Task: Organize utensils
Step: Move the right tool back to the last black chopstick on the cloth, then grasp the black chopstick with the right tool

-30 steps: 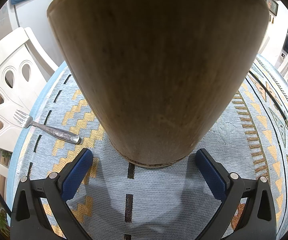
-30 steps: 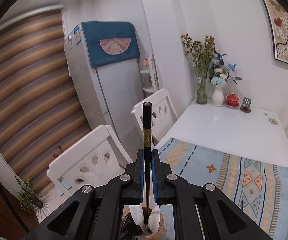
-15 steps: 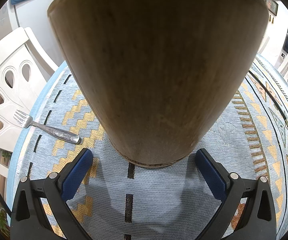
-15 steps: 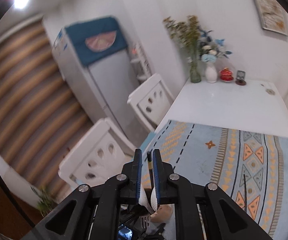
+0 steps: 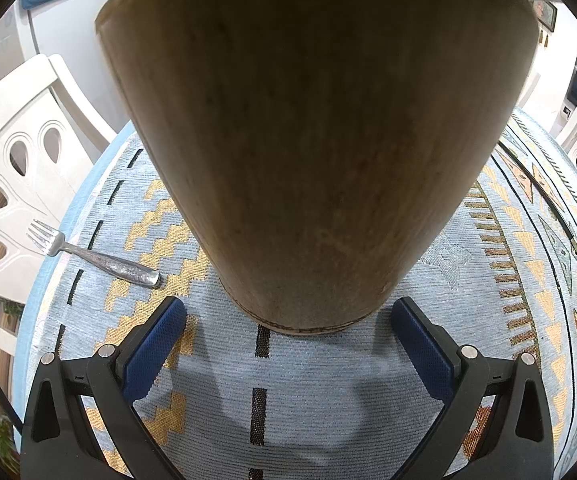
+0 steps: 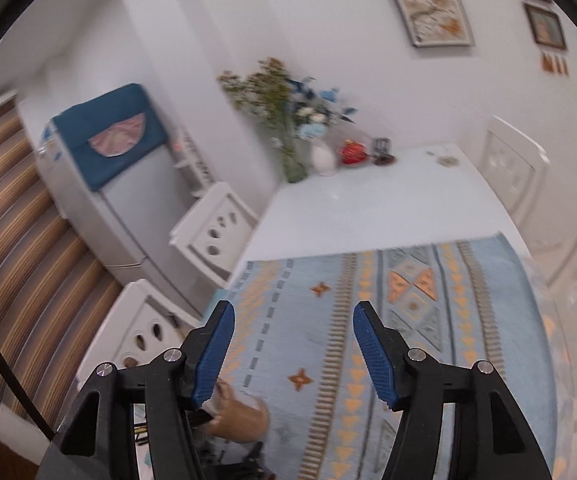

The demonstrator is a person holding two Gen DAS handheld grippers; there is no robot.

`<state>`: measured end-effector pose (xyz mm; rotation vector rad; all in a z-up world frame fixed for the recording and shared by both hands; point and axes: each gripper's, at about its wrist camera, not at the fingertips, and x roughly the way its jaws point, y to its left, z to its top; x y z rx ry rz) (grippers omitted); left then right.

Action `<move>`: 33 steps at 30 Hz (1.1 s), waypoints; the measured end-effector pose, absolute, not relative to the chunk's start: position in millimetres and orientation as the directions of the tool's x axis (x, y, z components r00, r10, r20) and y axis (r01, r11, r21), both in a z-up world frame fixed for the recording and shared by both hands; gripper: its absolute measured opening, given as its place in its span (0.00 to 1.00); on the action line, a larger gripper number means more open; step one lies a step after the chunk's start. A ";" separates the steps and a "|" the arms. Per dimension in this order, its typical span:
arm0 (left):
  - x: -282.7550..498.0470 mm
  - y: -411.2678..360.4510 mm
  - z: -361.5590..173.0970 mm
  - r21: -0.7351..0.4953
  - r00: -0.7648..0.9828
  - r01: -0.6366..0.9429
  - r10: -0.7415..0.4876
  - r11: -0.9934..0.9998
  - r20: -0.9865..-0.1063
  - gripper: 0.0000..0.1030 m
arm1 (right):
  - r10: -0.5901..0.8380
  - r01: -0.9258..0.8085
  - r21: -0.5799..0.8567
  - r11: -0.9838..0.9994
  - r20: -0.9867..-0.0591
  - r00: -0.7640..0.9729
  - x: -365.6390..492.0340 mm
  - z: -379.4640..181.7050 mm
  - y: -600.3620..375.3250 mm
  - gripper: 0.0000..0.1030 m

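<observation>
1. Locating the next utensil comes first: the fork (image 5: pixel 88 254) lies flat on the woven mat (image 5: pixel 308 392), tines out over the mat's left edge, handle end pointing toward the wooden holder (image 5: pixel 316 140). A dark thin stick, possibly a chopstick (image 5: pixel 544 204), lies along the mat's right side, well apart from the holder.
2. Keep the holder upright on the mat. It fills the left wrist view and stands just ahead of the left gripper (image 5: pixel 288 328).
3. Leave the left gripper as it is: jaws wide, pads either side of the holder's base and not pressing it. Judged use: a guard against tipping.
4. Note the right gripper (image 6: pixel 292 356): its jaws have just been opening, they now stand fairly wide, and nothing is between them. The holder (image 6: pixel 240 416) shows low left in its view, partly hidden behind the left finger.
5. Approach the fork from above the handle, jaws across its width, since the handle lies flat and offers little height.
6. Grip near mid-handle so the fork hangs balanced.
7. Lower it handle-first into the holder; release only once it is inside the rim.
8. Risk: a knock on the rim could topple the holder.
</observation>
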<state>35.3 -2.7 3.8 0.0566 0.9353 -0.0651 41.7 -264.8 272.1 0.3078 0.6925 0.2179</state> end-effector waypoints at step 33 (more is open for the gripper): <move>35.4 -2.5 3.8 0.020 0.592 0.081 -0.032 0.997 -0.805 1.00 | 0.011 0.085 0.018 0.996 -0.997 0.074 209.6 10.7 -318.8 0.50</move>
